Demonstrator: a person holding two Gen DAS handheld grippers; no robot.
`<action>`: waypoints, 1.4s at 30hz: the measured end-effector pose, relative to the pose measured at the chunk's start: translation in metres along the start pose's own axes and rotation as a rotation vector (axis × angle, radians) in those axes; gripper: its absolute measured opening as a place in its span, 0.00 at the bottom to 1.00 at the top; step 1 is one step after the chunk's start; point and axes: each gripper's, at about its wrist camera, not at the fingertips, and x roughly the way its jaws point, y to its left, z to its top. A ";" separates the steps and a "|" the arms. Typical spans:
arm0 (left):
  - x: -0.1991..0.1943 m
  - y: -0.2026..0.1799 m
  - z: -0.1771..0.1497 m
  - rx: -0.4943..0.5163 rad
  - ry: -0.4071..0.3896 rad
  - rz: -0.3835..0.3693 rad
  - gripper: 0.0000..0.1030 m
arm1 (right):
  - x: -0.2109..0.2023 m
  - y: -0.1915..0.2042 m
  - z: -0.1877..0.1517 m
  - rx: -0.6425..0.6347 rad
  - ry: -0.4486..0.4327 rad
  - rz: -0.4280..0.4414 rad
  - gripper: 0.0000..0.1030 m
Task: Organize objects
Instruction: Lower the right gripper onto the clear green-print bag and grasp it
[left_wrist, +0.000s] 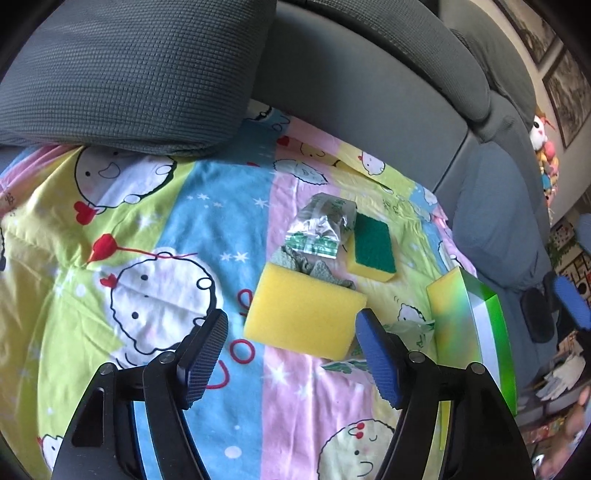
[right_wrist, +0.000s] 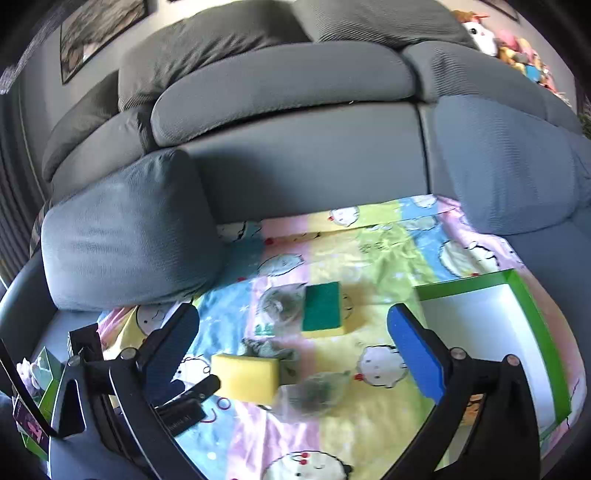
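Grey sofa cushions (right_wrist: 288, 147) back our cartoon-print blanket (left_wrist: 184, 221), spread as the working surface. We count, left to right, one plain yellow sponge (left_wrist: 303, 317), two crinkled plastic bags, one (left_wrist: 319, 229) behind that sponge and one (right_wrist: 317, 393) beside it, one green-topped sponge (left_wrist: 373, 245), and one green-edged box (right_wrist: 480, 332) at the right. Our left gripper (left_wrist: 291, 369) hangs with jaws apart and nothing between them; our right gripper (right_wrist: 295, 354) stands wide, likewise empty.
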 end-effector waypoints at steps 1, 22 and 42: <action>0.000 0.001 0.000 0.001 0.002 0.002 0.70 | 0.005 0.003 -0.002 0.001 0.010 0.013 0.99; 0.036 -0.020 -0.019 0.021 0.161 -0.038 0.70 | 0.092 -0.064 -0.063 0.312 0.298 0.200 0.78; 0.045 -0.031 -0.029 0.052 0.202 -0.062 0.70 | 0.103 -0.062 -0.069 0.300 0.327 0.091 0.77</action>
